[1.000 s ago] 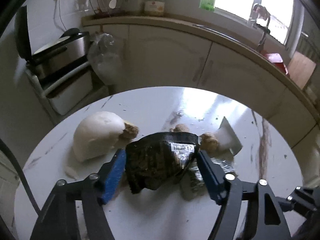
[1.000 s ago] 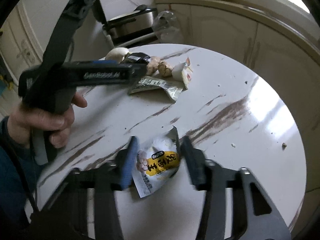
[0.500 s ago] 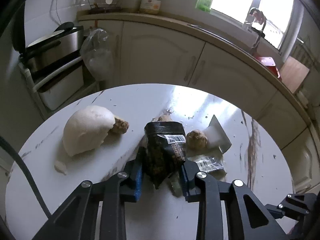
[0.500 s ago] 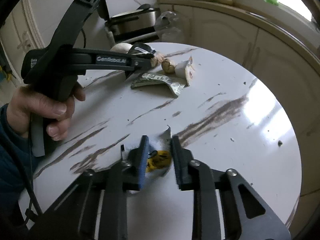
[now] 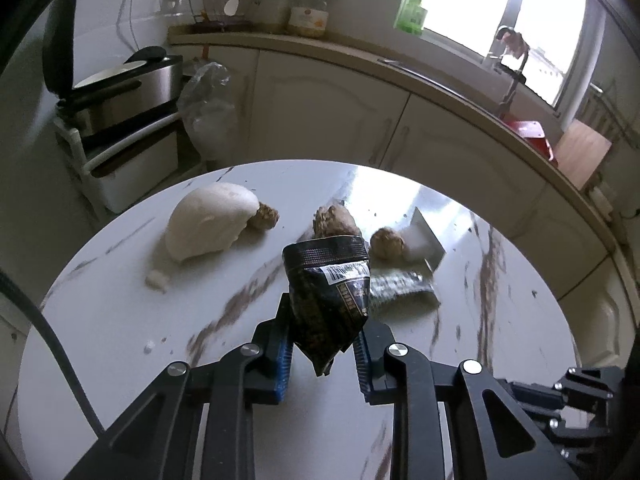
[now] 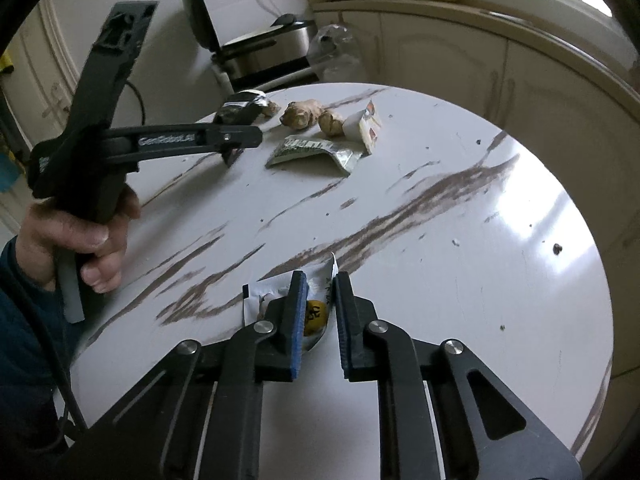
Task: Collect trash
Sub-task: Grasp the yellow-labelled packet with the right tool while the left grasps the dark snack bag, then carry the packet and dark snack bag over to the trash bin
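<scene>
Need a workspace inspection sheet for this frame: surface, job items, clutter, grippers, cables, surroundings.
Surface: round white marble-pattern table, streaked, crumbs.
Job's things: black wrapper pinched and lifted off the table; white-and-yellow packet between right pads; green-silver wrapper and small white packet still lying flat.
Clutter: white lump, ginger pieces.
Grippers: left gripper closing on black wrapper; right gripper closing on packet.
Cables: black cable at left edge.
Surroundings: cabinets, cooker, window.

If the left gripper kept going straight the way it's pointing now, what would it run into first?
Probably the silver-green wrapper lying flat on the table, just beyond the black packet pinched in the left gripper as its jaws close. The ginger pieces lie behind; depth is unclear.
</scene>
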`<state>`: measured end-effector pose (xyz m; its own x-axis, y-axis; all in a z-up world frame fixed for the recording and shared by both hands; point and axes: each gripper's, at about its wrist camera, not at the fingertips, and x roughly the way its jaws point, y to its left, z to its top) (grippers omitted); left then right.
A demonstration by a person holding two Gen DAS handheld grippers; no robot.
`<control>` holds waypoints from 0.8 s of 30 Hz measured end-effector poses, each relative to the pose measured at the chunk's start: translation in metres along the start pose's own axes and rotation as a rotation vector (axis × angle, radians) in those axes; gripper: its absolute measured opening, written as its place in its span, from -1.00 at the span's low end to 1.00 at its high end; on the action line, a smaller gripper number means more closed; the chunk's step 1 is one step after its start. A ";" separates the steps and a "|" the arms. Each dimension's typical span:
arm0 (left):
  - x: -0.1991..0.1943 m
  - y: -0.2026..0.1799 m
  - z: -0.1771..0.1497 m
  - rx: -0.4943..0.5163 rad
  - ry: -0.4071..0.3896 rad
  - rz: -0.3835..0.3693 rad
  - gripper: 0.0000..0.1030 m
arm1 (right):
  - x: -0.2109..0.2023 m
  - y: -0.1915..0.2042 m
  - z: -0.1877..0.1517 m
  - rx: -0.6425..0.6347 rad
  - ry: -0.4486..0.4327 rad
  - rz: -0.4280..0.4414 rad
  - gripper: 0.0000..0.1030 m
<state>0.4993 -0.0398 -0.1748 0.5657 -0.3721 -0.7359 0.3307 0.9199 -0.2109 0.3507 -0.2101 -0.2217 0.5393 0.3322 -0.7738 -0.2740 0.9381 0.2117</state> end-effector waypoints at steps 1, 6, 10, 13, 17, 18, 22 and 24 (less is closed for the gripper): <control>-0.005 -0.001 -0.003 0.001 -0.003 0.002 -0.56 | 0.000 0.001 0.000 0.000 -0.002 -0.001 -0.76; -0.033 -0.008 -0.020 0.013 -0.015 0.002 -0.56 | -0.013 0.000 -0.007 0.020 -0.032 -0.003 -0.83; -0.051 -0.016 -0.029 0.031 -0.020 -0.006 -0.56 | -0.026 -0.003 -0.014 0.031 -0.053 -0.013 -0.90; -0.064 -0.027 -0.034 0.051 -0.025 -0.017 -0.56 | -0.041 -0.006 -0.019 0.046 -0.081 -0.020 -0.93; -0.079 -0.044 -0.042 0.076 -0.031 -0.028 -0.56 | -0.056 -0.012 -0.026 0.059 -0.099 -0.035 -0.94; -0.084 -0.049 -0.044 0.084 -0.032 -0.031 -0.56 | -0.059 -0.012 -0.027 0.061 -0.104 -0.038 -0.94; -0.100 -0.075 -0.053 0.127 -0.036 -0.049 -0.56 | -0.081 -0.019 -0.034 0.081 -0.144 -0.053 -0.94; -0.107 -0.092 -0.056 0.153 -0.039 -0.063 -0.56 | -0.093 -0.025 -0.036 0.093 -0.164 -0.066 -0.94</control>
<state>0.3659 -0.0779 -0.1128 0.5681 -0.4357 -0.6982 0.4757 0.8661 -0.1535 0.2786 -0.2684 -0.1767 0.6779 0.2744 -0.6820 -0.1635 0.9608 0.2241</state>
